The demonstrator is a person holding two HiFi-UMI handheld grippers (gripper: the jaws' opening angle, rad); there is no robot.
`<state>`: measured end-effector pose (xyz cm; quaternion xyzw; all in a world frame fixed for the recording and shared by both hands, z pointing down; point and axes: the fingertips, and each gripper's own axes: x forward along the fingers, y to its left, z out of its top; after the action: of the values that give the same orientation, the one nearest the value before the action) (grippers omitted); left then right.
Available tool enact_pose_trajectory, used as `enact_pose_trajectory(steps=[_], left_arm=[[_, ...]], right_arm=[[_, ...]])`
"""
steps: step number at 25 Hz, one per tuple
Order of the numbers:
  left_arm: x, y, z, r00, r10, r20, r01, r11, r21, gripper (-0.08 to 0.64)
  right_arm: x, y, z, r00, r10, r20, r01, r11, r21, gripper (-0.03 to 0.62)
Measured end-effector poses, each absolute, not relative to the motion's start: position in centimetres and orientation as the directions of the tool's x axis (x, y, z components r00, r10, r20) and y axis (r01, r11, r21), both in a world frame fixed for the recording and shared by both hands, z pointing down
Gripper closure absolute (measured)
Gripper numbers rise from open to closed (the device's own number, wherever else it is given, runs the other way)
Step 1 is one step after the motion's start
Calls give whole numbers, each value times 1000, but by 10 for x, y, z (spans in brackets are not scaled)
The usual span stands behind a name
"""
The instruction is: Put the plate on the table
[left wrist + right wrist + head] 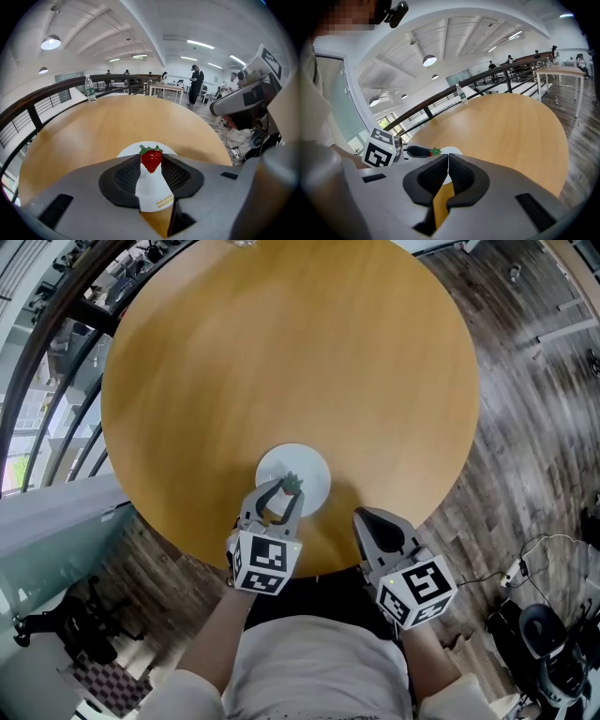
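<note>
Tabletop [281, 352]: one, round, light wood, mostly bare.

Plate [317, 470]: one, white, round, lying flat on the tabletop close to the edge nearest me.

Strawberry [151, 161]: one, red with a green leafy cap, pinched between the tips of my left tongs [289, 491], directly over the plate. The pads press it from both sides and the rest of the gap behind it is open, with white plate and then wood showing through.

My right tongs [362, 516]: closed tip to tip with nothing in them, hanging over the tabletop's near edge, just right of the plate and apart from it.

Marker cubes: two, one on each pair of tongs, left [261, 563] and right [419, 589].

Water bottle [90, 89]: one, clear plastic, upright at the far edge of the tabletop, well apart from the plate. Nothing stands between the two.

Surroundings: a dark handrail with bars [47, 96] curves behind the tabletop. There is a dark plank floor [525, 381], with cables and dark equipment [544, 634] on it at my right. Several people [195, 84] stand among long tables far across the hall.

Writing: black-and-white square patterns on the cube faces. A small patch of yellow print shows on the white seen through the left tongs' gap, too small to read. The bottle's label is also too small to read.
</note>
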<state>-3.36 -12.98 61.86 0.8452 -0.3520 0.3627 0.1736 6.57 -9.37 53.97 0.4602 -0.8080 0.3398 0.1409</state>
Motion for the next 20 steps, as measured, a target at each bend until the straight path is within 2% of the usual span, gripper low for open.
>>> enact_pose_trajectory(steps=[5,20], left_arm=[[-33,-129,635,451,-439,777,-692,-722,-6,407],[-30,-128,660,414,-378,828,-661,-750,-12,407]], right_arm=[[68,-90,545,-537,-648,541,-839,338,-427,566],[77,-84,556,-535,-648,542,-836,316,-448,566]])
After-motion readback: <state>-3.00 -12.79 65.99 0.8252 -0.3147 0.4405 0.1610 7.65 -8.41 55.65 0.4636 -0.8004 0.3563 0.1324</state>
